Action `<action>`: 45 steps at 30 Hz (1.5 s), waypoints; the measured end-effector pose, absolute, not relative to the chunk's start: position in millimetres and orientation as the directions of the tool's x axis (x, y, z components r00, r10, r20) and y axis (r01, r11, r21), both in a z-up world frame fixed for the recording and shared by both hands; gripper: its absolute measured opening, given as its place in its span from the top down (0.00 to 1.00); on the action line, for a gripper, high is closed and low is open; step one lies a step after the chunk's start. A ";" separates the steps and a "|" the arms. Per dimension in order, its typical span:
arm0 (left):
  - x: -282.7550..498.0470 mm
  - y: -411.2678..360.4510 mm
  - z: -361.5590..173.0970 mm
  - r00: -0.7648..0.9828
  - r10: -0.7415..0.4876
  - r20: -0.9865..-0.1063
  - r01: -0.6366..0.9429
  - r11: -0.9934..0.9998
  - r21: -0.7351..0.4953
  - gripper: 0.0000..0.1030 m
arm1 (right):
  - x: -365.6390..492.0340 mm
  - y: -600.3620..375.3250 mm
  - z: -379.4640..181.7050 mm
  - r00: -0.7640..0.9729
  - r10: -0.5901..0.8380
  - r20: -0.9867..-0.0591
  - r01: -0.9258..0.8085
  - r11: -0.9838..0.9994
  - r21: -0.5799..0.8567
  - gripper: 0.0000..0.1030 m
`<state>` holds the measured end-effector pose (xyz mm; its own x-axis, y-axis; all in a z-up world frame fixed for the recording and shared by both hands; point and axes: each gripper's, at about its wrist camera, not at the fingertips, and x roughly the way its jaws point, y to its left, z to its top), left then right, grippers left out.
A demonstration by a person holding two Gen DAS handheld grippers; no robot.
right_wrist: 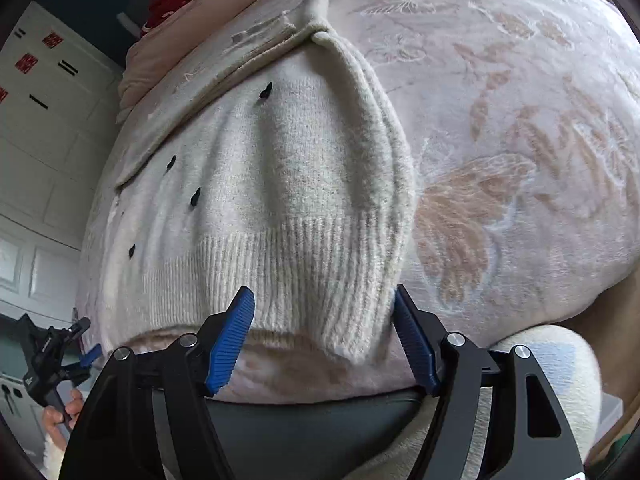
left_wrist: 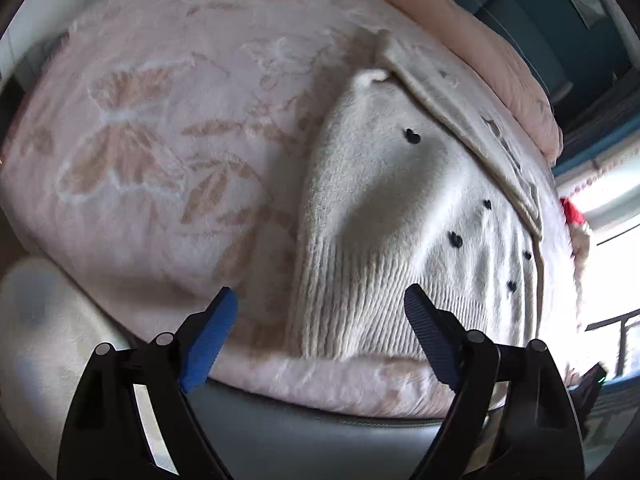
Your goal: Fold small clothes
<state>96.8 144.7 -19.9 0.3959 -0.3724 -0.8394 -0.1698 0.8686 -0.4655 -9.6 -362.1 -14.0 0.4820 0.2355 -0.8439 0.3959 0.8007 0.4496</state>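
Your left gripper (left_wrist: 320,316) is released, jaws wide apart, hovering at the bottom of the left wrist view just over the ribbed hem of the cream sweater (left_wrist: 400,216). Nothing is between the pads. The sweater fills centre-right of that frame, lying on the pink butterfly blanket (left_wrist: 140,140), with small black heart dots (left_wrist: 411,136) scattered on the knit. One sleeve (left_wrist: 460,120) runs diagonally across the upper right.

Your right gripper (right_wrist: 324,320) is also spread open, low centre of the right wrist view, jaws either side of the ribbed hem where a folded sleeve (right_wrist: 380,152) hangs down. The pads look close to the knit; contact can't be told. Your other hand (right_wrist: 56,416) with its gripper sits in the lower left of that frame. A red item (right_wrist: 168,4) lies top left, beyond the blanket.
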 end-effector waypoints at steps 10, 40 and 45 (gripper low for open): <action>95.2 158.0 -6.2 0.356 -0.545 -0.759 -0.171 0.760 -0.627 0.94 | -22.9 -343.5 56.7 0.571 0.245 -0.784 0.247 0.859 0.448 0.91; 207.2 100.6 34.7 0.508 -0.357 -0.783 0.001 0.910 -0.415 0.77 | 37.3 -408.9 84.0 0.708 0.068 -0.703 0.408 0.773 0.485 0.46; 191.3 106.0 44.3 0.600 -0.319 -0.734 0.100 0.940 -0.327 0.23 | 56.9 -387.4 77.7 0.667 0.041 -0.744 0.319 0.887 0.334 0.26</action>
